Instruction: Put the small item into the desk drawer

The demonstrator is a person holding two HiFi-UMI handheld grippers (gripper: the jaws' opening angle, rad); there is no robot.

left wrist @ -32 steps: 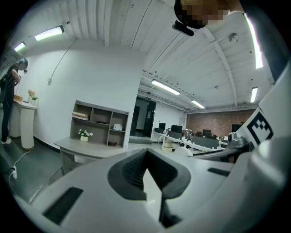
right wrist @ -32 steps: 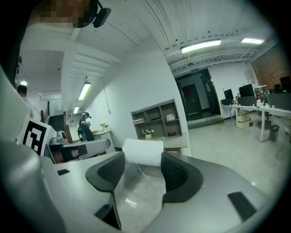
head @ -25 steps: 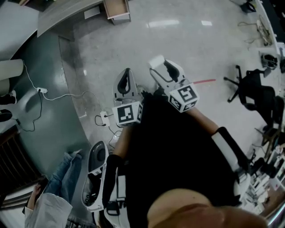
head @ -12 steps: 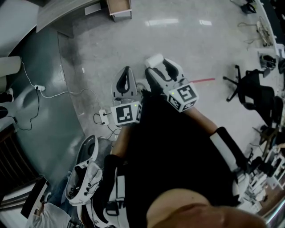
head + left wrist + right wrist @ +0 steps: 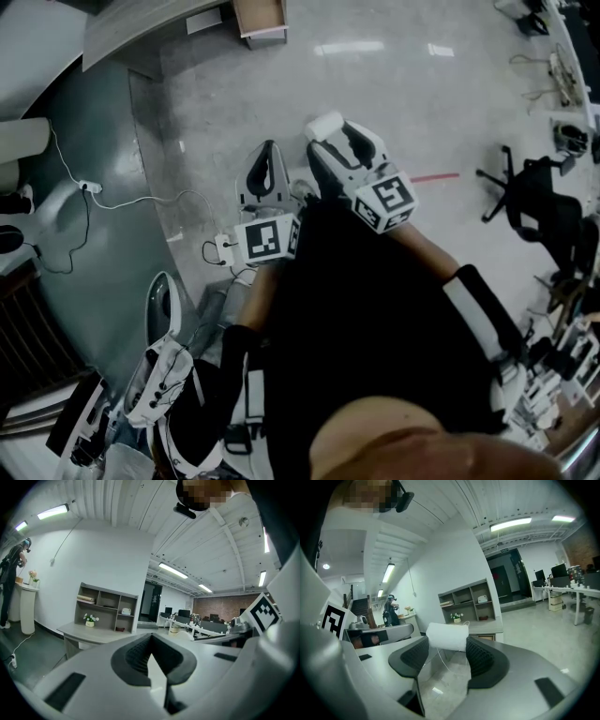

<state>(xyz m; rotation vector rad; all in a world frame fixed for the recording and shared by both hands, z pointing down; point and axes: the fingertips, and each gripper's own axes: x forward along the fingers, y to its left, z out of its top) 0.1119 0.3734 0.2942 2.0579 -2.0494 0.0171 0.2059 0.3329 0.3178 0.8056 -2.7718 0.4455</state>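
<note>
- Right gripper point(image 5: 444, 651): jaws closed on a small white roll point(image 5: 447, 636). The roll lies crosswise between the two ribbed pads, near their tips. A thin pale thread hangs in a loop beneath it.
- Left gripper point(image 5: 151, 644): jaws pressed together, the dark pads meeting along one seam, with nothing between them.
- Position of both: held side by side above the floor point(image 5: 422, 103), in front of the wearer's black-clad body. The right one's tip reaches slightly further forward. The left marker cube point(image 5: 265, 239) and right marker cube point(image 5: 386, 202) face up toward the head camera.
- Small white roll, location: in the air at the right gripper's tip, well apart from the desk and not in the drawer.
- Desk point(image 5: 141, 28): grey top, at the upper edge of the head view.
- Desk drawer point(image 5: 261, 17): pulled out from the desk, wood-coloured inside, open toward the floor space.
- Shelf unit point(image 5: 105, 609): stands on the desk's rear edge, with open compartments holding a few small objects too small to identify.
- Potted plant point(image 5: 90, 618): on the desk top, just in front of the shelf unit's left end.
- Floor: pale and glossy, with a darker grey-green area at the left of the head view.
- Power strip point(image 5: 223, 249): white, on the floor near the left gripper, with a cable trailing left.
- Office chair point(image 5: 534, 202): black, at the right edge of the head view.
- Another person point(image 5: 10, 583): stands beside a white pedestal point(image 5: 26, 609), far left in the left gripper view.
</note>
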